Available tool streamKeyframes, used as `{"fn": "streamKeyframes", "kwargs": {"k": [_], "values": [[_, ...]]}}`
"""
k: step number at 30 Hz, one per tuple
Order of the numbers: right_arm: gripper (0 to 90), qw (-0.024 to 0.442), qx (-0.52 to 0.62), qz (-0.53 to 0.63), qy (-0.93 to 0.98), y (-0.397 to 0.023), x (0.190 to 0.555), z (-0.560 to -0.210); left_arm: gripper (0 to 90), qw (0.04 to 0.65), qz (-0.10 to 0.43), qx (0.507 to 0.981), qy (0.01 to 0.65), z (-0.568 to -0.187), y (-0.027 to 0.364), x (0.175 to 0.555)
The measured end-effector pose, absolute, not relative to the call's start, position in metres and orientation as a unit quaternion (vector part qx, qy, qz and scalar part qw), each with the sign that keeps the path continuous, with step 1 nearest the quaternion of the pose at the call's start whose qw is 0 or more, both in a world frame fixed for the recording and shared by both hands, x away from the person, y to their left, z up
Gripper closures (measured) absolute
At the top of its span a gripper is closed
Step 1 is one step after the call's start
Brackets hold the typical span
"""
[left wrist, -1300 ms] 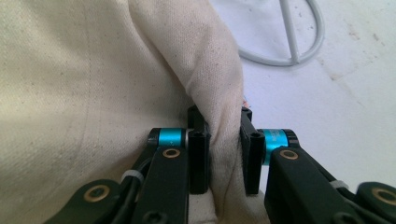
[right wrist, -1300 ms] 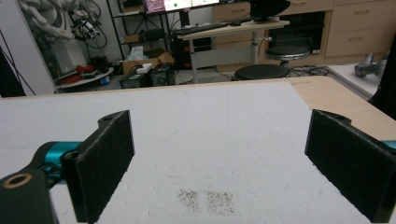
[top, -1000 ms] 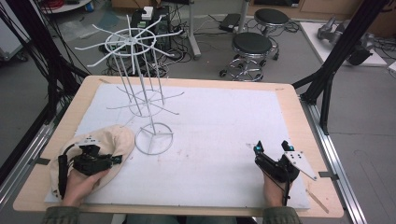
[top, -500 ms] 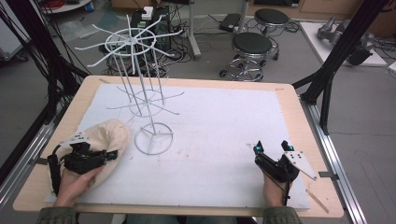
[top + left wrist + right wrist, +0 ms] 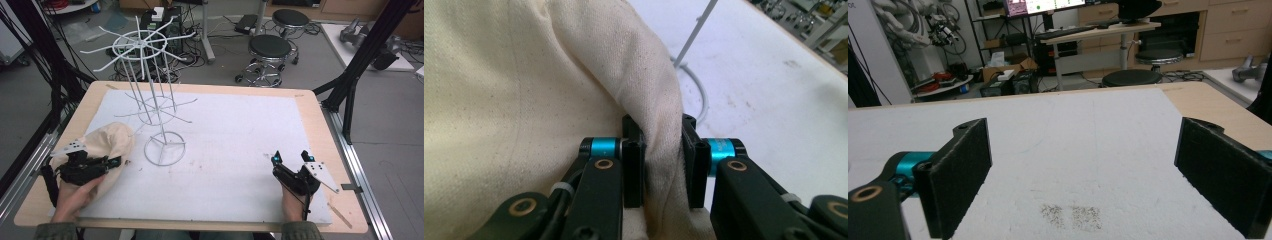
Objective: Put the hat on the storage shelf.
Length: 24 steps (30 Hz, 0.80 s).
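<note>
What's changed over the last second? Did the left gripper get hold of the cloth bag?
The left gripper has slid toward the table's near left edge, dragging the cream cloth bag with it, and now sits shut on a fold of it. A second ago it lay on top of the bag. The right gripper stayed put, jaws open and empty, and the white wire rack has not moved.

Coarse cream cloth bag (image 5: 524, 100), white wire rack (image 5: 155, 107)

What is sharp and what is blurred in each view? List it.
High view: soft all over, and the white wire rack blurs at its top. Left gripper view: the cream cloth bag weave is crisp at the jaws, while the table behind is hazy. Right gripper view: near jaws are slightly soft, the room beyond clearer.
</note>
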State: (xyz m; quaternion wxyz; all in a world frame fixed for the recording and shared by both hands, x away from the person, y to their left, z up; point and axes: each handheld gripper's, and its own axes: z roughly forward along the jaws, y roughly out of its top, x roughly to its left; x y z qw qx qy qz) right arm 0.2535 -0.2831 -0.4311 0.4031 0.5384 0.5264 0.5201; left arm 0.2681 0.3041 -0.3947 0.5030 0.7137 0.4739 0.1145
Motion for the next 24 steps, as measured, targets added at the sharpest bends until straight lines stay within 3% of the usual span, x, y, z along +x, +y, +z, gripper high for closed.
{"fn": "streamKeyframes", "kwargs": {"k": [24], "values": [[7.0, 0.402, 0.537, 0.52, 0.529, -0.282, 0.253, -0.431, 75.7, 0.562, 0.161, 0.684, 0.436, -0.36, 0.322, 0.249]]}}
